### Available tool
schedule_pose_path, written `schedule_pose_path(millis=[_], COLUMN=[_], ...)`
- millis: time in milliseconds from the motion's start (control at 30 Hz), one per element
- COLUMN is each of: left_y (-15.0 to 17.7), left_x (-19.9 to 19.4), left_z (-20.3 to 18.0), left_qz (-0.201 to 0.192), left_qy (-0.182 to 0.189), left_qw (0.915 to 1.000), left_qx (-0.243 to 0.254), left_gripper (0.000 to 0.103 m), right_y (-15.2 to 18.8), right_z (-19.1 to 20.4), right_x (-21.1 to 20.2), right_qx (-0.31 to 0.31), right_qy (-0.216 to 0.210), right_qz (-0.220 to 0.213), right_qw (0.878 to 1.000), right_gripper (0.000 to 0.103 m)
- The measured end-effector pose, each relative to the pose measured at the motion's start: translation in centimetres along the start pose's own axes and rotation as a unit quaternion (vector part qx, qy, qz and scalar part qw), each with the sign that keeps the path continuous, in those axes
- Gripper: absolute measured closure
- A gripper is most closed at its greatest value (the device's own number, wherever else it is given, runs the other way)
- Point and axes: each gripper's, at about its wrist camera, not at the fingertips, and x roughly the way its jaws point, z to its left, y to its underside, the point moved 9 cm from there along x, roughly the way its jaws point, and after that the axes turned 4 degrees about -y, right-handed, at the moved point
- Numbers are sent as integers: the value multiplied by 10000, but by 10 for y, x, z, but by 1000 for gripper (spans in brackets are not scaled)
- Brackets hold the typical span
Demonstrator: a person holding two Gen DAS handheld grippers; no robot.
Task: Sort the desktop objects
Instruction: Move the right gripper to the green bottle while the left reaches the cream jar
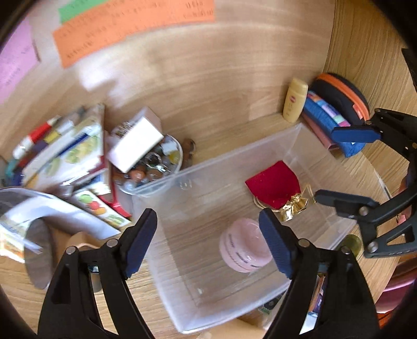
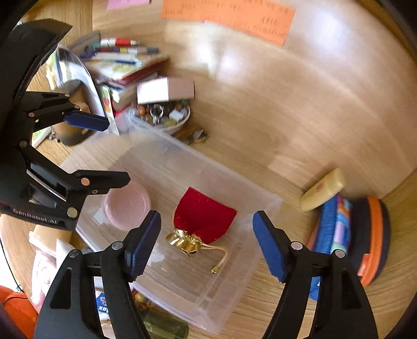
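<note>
Plainly, black hand-held gripper (image 2: pixel 100 151) (lettered "GenRobot.AI"), orange notes (image 2: pixel 229 19) illegible

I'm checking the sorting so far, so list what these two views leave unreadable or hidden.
- Orange paper notes: writing blurred in both views.
- Pink jar: label too blurred in the left wrist view; partly behind the left gripper in the right wrist view.
- Bowl of small items: partly covered by a white box.
- Book stack: titles smeared.
</note>
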Motion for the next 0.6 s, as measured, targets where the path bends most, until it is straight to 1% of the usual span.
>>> schedule_pose_path(millis=[67,100,167,300,533,600], left_y=[0,-1,0,4,19,27], left_x=[-12,-17,-30,-54,-91,-99], left_z=[5,6,11,18,25,26], left_qz=[-156,-220,-366,-586,-949,-1016], left_qy=[-77,-111,-166,-235,-408,-438], left_qw=[9998,9997,9992,9979,9946,9938], left_qx=[-16,-24,-49,-120,-131,-124], left_gripper=[17,15,13,10,7,5], right_y=[-1,-1,-3,-2,15,21], right_z=[1,-5,-7,-11,-23,-27], right_x=[-10,-10,-22,-49,-89,-101], right_qx=[9,6,8,11,210,301], right_qy=[67,84,188,391,609,642], right_qz=[-144,-192,-344,-577,-995,-1116], right_qw=[9999,9998,9992,9976,9930,9912], right_gripper=[31,29,24,23,23,20])
